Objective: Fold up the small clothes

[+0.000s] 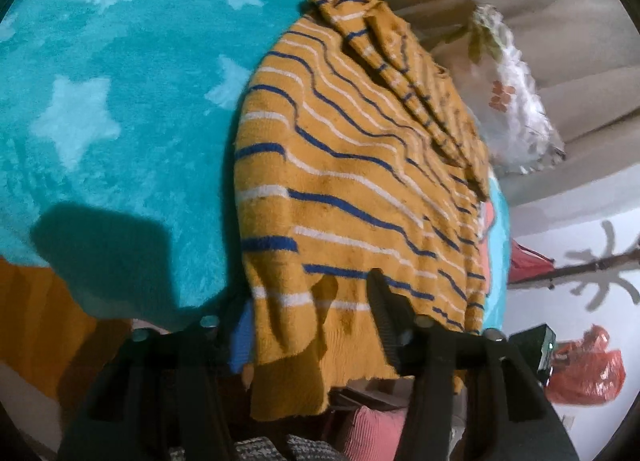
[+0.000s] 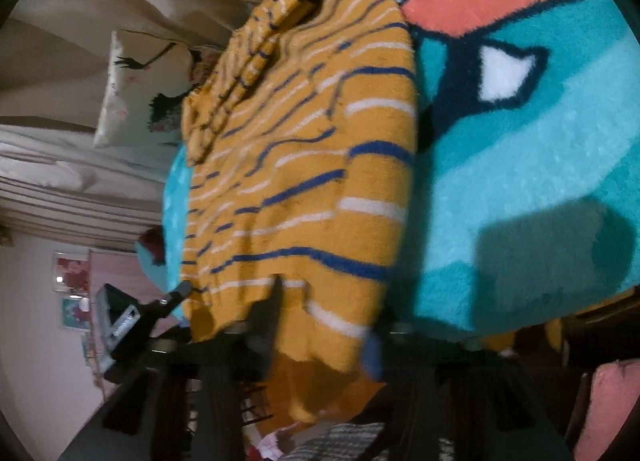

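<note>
Left tool [image 1: 316, 325]: pinching the near hem of the striped mustard sweater [image 1: 352, 165], cloth bunched between its fingers. Right tool [image 2: 320, 325]: likewise clamped on the hem, at the opposite corner. The sweater lies spread lengthwise on the teal star blanket [image 1: 100, 81], far end rumpled near a floral pillow [image 1: 508, 93]. Judgement: both hem corners are taken so the lower edge can be carried over evenly for a fold. Both tools point steeply downward, side by side at the garment's near edge.
</note>
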The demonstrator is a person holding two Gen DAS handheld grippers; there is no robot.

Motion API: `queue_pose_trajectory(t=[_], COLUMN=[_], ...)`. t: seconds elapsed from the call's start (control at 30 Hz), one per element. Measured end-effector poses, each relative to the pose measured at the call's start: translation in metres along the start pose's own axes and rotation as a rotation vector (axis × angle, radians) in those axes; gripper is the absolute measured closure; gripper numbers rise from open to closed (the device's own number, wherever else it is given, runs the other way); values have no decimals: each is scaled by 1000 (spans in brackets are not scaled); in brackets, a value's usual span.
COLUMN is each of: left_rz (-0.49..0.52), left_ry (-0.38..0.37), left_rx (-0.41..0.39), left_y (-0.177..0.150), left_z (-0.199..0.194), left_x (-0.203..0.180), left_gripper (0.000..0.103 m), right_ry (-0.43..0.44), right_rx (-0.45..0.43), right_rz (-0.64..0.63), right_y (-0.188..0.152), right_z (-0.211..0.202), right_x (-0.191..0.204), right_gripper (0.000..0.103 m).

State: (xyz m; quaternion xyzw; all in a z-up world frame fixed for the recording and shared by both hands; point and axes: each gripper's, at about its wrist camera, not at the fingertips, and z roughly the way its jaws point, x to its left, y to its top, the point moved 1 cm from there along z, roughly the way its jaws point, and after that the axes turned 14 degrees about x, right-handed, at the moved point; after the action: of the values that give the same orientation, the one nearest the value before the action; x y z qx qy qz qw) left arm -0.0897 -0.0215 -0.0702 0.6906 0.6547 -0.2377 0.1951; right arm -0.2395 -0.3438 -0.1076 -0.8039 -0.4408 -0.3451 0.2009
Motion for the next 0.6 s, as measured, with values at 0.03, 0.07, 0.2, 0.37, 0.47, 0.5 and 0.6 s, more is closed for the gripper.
queue_pose_trajectory(t=[0.03, 0.07, 0.2, 0.37, 0.47, 0.5, 0.6], left_rz=[-7, -9, -12, 9, 31, 44, 61], left_ry=[33, 79, 140, 118, 90, 93, 103], left_rx=[3, 18, 4, -40, -40, -39, -16], left_y=[1, 4, -5, -36, -63, -73, -90], left_z=[0, 1, -9, -41, -59, -61, -53], left_x=[0, -2, 1, -6, -11, -13, -9], left_gripper=[73, 95, 96, 96, 96, 96, 96], right_ry=[-3, 8, -31, 14, 39, 46, 24], right_rx=[1, 2, -9, -19, -18, -19, -14], right_rz=[9, 21, -3, -27, -44, -46, -41], right_y=[1, 2, 1, -19, -41, -50, -77], right_z=[1, 0, -7, -27, -46, -52, -62], right_x=[-2, -5, -1, -2, -6, -8, -20], right_gripper=[89, 90, 93, 95, 95, 95, 95])
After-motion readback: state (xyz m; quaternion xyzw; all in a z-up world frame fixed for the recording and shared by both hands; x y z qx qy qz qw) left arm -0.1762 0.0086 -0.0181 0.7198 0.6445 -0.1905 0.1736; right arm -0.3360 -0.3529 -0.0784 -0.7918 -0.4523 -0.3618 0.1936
